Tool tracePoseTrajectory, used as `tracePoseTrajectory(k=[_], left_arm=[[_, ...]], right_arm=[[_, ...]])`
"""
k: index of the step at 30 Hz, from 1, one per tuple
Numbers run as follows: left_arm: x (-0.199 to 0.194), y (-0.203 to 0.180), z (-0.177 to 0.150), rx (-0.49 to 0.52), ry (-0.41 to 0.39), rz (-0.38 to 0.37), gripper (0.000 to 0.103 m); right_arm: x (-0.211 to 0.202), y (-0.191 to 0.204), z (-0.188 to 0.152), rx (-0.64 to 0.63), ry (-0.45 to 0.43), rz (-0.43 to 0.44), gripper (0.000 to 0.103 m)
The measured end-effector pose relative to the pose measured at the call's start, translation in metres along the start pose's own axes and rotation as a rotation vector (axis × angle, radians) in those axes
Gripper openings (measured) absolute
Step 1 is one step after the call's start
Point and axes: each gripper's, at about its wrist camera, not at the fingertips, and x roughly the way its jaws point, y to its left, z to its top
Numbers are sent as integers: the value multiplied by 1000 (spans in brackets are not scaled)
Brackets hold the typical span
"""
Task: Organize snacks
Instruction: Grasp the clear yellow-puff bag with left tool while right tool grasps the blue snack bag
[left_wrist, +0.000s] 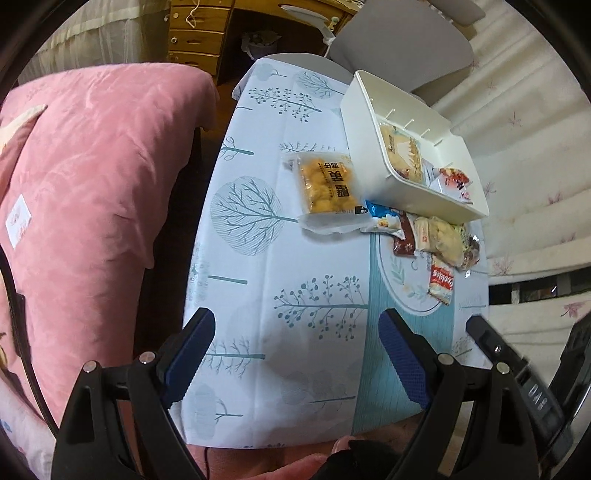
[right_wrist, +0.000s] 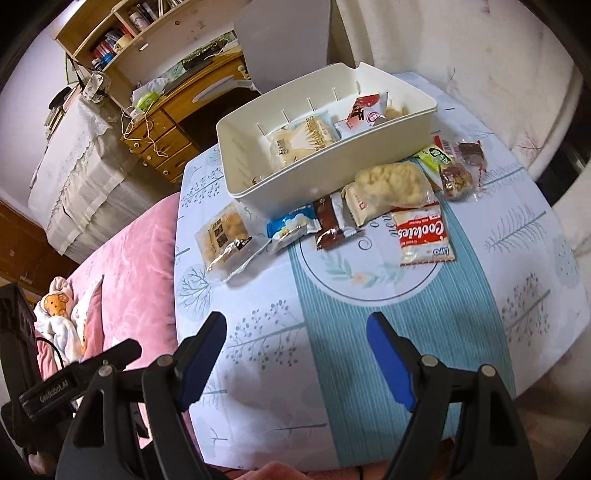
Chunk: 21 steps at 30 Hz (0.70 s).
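Observation:
A white plastic bin (left_wrist: 376, 147) (right_wrist: 332, 162) stands at the far side of the table and holds a pale bread pack (right_wrist: 303, 140) and a red-and-white packet (right_wrist: 364, 112). Loose snacks lie in front of it: a clear bag of yellow puffs (left_wrist: 327, 188) (right_wrist: 225, 236), a blue packet (right_wrist: 291, 225), a brown bar (right_wrist: 327, 225), a pale lumpy bag (right_wrist: 391, 188) and a red Cookies pack (right_wrist: 424, 234) (left_wrist: 441, 280). My left gripper (left_wrist: 297, 325) and right gripper (right_wrist: 297, 325) both hover open over the near tablecloth, with nothing between their fingers.
The table wears a white cloth with blue trees (left_wrist: 258, 258) (right_wrist: 517, 295). A pink quilt (left_wrist: 92, 184) (right_wrist: 129, 266) lies to its left. A wooden desk with drawers (right_wrist: 162, 144), a grey chair back (right_wrist: 284, 37) and a white padded surface (left_wrist: 524, 184) surround the table.

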Motion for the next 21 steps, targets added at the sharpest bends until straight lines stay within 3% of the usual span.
tracePoseTrajectory(k=[6, 11, 21], left_arm=[[12, 6, 5, -82, -27, -55, 90], [28, 2, 12, -112, -18, -26, 90], [82, -19, 57, -141, -12, 41, 90]], right_arm=[[-7, 16, -8, -122, -110, -74, 79], [4, 20, -7, -234, -157, -112, 79], [61, 13, 16, -371, -196, -103, 79]])
